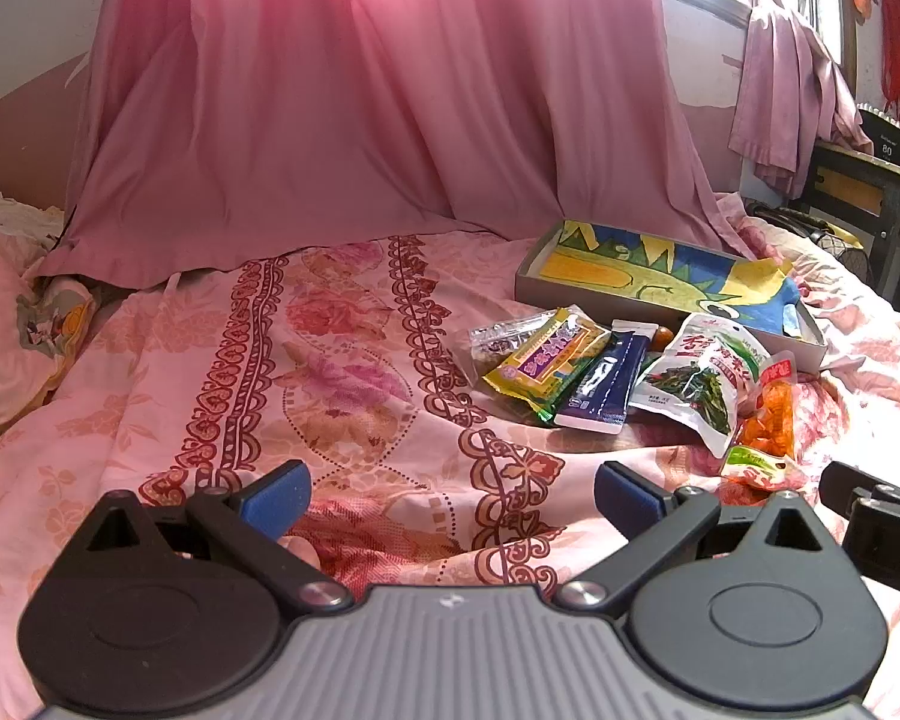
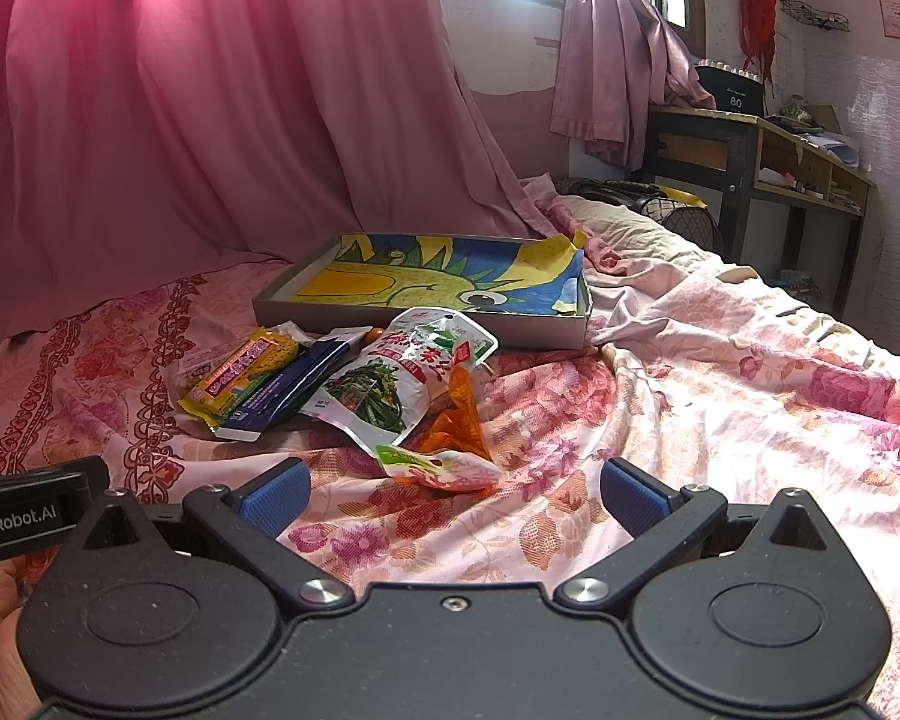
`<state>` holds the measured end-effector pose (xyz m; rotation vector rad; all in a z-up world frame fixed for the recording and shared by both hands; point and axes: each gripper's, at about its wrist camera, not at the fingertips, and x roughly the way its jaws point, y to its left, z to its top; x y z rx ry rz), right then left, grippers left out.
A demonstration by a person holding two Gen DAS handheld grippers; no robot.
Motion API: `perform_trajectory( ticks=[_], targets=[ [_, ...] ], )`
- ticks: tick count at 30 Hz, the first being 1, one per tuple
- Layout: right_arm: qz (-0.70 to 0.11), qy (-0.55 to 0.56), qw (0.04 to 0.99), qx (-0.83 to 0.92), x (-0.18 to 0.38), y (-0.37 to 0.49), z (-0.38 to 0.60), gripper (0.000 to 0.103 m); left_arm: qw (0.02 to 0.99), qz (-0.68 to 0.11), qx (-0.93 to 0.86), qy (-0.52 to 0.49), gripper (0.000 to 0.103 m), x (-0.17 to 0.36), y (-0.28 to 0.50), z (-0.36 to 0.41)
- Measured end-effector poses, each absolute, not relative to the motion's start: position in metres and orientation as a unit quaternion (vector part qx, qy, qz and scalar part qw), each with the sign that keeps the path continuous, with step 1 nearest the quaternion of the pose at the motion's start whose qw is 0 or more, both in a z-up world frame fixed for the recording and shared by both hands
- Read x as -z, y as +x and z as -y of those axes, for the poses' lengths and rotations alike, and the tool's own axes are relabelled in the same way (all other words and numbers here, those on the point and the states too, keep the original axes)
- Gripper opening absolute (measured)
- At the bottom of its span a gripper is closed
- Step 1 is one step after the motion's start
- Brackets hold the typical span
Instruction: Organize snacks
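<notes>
A heap of snack packets (image 2: 354,384) lay on the flowered bedspread (image 2: 660,420), touching the near edge of a shallow box (image 2: 426,324) lined with a bright drawing. Nearer the camera, the left gripper (image 1: 453,495) and right gripper (image 2: 455,492) hovered over the bed, both jaws wide open and empty, a pink curtain (image 2: 180,120) hanging at the far side.

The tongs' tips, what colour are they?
Blue ridged pads, clearest in the right wrist view.
</notes>
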<state>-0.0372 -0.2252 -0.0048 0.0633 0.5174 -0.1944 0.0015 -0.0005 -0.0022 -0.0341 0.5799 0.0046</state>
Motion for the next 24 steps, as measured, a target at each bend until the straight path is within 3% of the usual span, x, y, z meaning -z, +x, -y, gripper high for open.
perform_trajectory(
  ticks=[24],
  targets=[
    [-0.261, 0.035, 0.959, 0.102, 0.0066, -0.0353, 0.2258, 0.102, 0.957, -0.288, 0.006, -0.015, 0.103, 0.0042, -0.0005, 0.0062]
  ],
)
